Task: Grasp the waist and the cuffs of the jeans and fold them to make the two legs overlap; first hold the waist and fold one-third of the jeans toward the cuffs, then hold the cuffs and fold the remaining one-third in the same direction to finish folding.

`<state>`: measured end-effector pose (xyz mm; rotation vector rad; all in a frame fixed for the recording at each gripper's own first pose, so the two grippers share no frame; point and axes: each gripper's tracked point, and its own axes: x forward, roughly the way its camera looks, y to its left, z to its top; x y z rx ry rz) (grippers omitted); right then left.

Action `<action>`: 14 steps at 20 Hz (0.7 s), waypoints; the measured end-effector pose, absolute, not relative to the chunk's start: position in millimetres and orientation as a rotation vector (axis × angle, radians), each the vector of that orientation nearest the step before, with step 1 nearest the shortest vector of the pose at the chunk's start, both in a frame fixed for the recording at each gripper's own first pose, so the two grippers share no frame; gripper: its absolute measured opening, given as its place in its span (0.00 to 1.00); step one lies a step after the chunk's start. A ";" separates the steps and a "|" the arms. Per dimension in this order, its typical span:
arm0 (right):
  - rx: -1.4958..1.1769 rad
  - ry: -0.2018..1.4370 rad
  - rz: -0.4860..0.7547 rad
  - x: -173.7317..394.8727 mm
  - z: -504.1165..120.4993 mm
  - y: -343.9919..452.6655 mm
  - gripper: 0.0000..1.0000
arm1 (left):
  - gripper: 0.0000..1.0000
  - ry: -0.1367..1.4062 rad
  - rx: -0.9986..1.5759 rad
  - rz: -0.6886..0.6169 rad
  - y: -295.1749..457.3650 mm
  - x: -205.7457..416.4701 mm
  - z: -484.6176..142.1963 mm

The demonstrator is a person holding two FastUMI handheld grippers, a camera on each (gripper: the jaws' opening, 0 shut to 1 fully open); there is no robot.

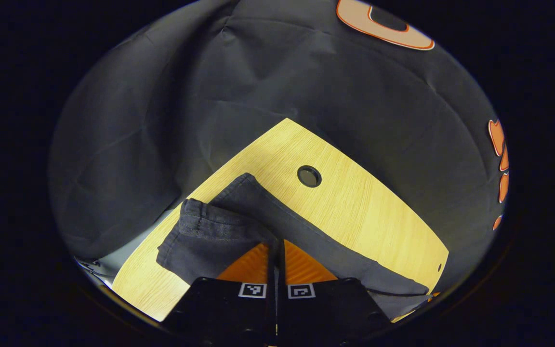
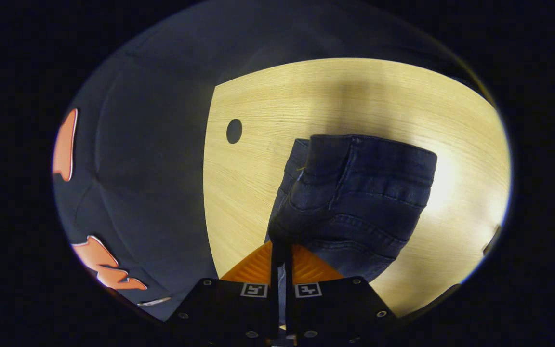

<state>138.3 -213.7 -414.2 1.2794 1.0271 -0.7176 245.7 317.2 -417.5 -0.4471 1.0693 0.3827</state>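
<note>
Dark blue jeans [image 1: 239, 226] lie on a light wooden table [image 1: 364, 207]. In the left gripper view, my left gripper [image 1: 276, 246] is shut on the cuff end of the jeans, and the hemmed cuff [image 1: 195, 217] is lifted and curled back to the left of the orange fingers [image 1: 253, 265]. A leg stretches away to the lower right. In the right gripper view, my right gripper [image 2: 281, 248] is shut on the waist end of the jeans [image 2: 359, 193], which hangs bunched and raised above the table [image 2: 258, 183], waistband and seams showing.
A round cable hole [image 1: 309, 176] is set in the tabletop beyond the jeans; the same hole [image 2: 234, 131] lies near the table's edge in the right gripper view. Black booth cloth [image 1: 162, 120] surrounds the table on the far sides.
</note>
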 end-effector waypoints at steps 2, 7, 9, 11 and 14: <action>1.271 1.019 -0.712 141.6 -414.9 -214.6 0.10 | 0.11 1.047 -0.464 0.376 312.9 250.7 -416.9; 1.230 0.923 -0.661 147.3 -394.5 -227.3 0.09 | 0.78 0.988 -0.387 0.388 323.3 259.2 -397.2; 1.188 0.871 -0.691 139.9 -376.3 -250.0 0.22 | 0.87 0.988 -0.400 0.374 313.9 256.9 -390.8; 1.136 0.897 -0.714 120.3 -372.4 -262.3 0.49 | 0.95 0.962 -0.427 0.360 308.9 258.7 -386.2; 1.094 0.918 -0.731 96.4 -380.3 -272.1 0.66 | 0.96 0.920 -0.435 0.336 304.5 257.7 -370.4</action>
